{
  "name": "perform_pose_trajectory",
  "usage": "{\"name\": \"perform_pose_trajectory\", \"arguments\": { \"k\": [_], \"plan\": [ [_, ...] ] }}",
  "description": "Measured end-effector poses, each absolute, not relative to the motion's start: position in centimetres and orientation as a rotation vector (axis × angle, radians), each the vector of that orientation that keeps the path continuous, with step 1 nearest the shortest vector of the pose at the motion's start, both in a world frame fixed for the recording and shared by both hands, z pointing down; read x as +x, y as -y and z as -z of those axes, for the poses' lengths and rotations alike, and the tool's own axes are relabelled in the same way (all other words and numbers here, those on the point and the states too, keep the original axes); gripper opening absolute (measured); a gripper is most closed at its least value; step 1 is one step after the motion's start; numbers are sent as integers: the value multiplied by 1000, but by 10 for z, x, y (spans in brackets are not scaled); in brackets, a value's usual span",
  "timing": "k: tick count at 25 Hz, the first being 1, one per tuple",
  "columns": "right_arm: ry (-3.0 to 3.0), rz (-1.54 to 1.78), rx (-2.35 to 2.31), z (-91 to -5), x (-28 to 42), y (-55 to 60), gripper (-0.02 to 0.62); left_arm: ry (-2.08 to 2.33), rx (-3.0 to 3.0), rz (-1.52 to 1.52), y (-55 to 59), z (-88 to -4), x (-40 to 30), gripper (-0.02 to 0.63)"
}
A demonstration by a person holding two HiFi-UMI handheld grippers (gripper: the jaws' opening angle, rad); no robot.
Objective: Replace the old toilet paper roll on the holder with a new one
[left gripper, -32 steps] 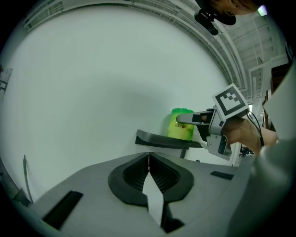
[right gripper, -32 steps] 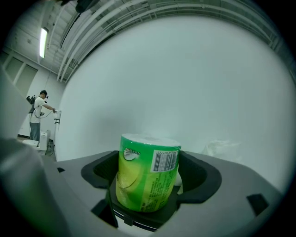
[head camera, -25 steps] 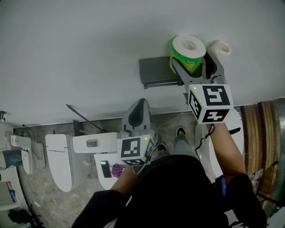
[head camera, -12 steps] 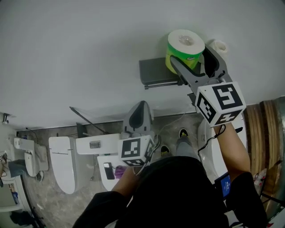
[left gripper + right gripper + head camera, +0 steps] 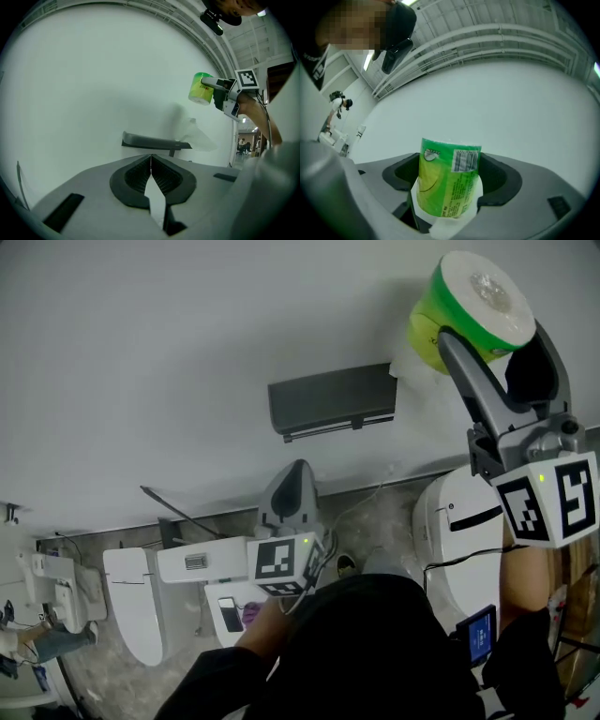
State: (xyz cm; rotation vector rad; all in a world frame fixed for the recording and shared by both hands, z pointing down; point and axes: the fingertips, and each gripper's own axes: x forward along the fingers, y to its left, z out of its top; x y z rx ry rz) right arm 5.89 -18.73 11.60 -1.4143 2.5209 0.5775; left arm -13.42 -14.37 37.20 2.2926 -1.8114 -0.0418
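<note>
Grey left gripper (image 5: pixel 296 470) and right gripper (image 5: pixel 492 320), each with a white cube (image 5: pixel 284 563) of black square markers and a green light; thin black cable (image 5: pixel 433 563); black top (image 5: pixel 375 652).

Head, L cams: same holder (image 5: pixel 330 401), prob.

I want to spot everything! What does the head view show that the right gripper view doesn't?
Only the head view shows the grey holder on the wall, the toilets on the floor below, and the left hand-held gripper. Only the right gripper view shows the barcode on the green wrapper. Both show the wrapped toilet paper roll clamped in the right hand-held gripper, with the white wall behind it.
</note>
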Motion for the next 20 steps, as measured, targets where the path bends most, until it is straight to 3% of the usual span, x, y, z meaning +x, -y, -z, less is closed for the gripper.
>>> {"name": "perform_pose_trajectory", "arguments": {
  "k": [9, 20],
  "plan": [
    [-2526, -971, -1766, -160, 159, 203, 385, 1760, 2320, 33, 151, -367, -94, 23],
    [-2926, -1220, -1943, -335, 196, 233, 385, 1788, 2279, -14, 141, -370, -62, 23]
  ]
}}
